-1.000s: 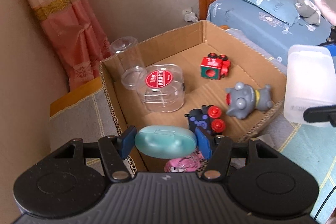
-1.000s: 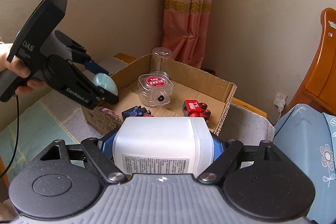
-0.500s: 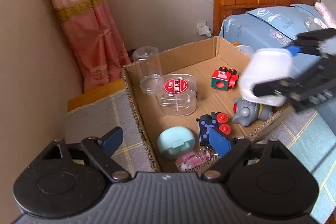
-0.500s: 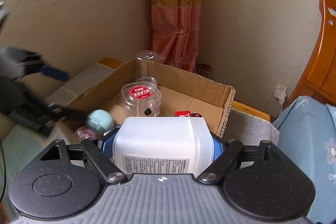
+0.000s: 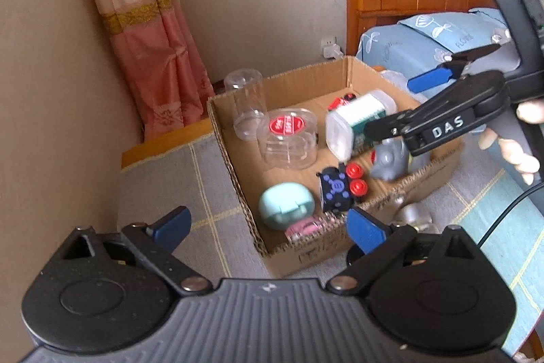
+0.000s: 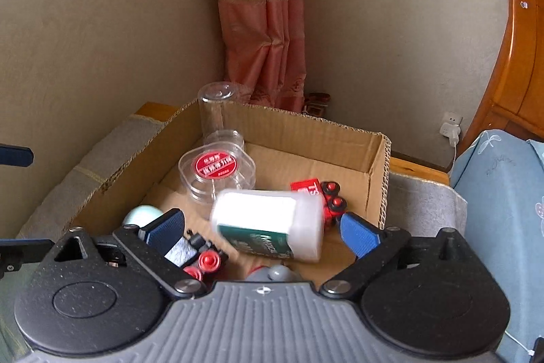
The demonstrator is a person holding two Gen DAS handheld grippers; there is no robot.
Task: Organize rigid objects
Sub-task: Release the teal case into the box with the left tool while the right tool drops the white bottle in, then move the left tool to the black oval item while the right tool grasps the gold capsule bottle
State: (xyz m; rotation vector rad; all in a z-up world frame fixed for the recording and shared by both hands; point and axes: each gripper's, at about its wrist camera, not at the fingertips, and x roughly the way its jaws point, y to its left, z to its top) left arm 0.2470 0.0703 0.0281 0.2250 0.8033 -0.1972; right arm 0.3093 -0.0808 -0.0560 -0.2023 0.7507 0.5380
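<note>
Left gripper (image 5: pixel 268 227): jaws spread wide and opening, nothing between the blue pads (image 5: pixel 171 224); it hangs above the near corner of the cardboard box (image 5: pixel 238 165).
Right gripper (image 6: pixel 261 232): jaws wide and opening above the box; the white bottle (image 6: pixel 268 221) lies between the pads, blurred and tipped on its side, with a gap to each pad.
White bottle, left wrist view: seen (image 5: pixel 353 121) beside the right gripper's black finger (image 5: pixel 391 125), over the middle of the box; whether it touches the box floor cannot be told.
Teal case (image 5: pixel 285 204): lying in the box's near corner, just beside the blue toy train (image 5: pixel 336 189).
Other box contents: a clear container with a red label (image 5: pixel 289 138), a clear cup (image 5: pixel 246 106) in the far corner, a grey figurine (image 5: pixel 391 159) and a red toy train (image 6: pixel 319 193).
Person: a hand (image 5: pixel 516 138) holds the right gripper's handle at the frame's right edge.
Setting: the box sits on a grey mat (image 5: pixel 170 186) in a wall corner, near a pink curtain (image 5: pixel 146 33).
</note>
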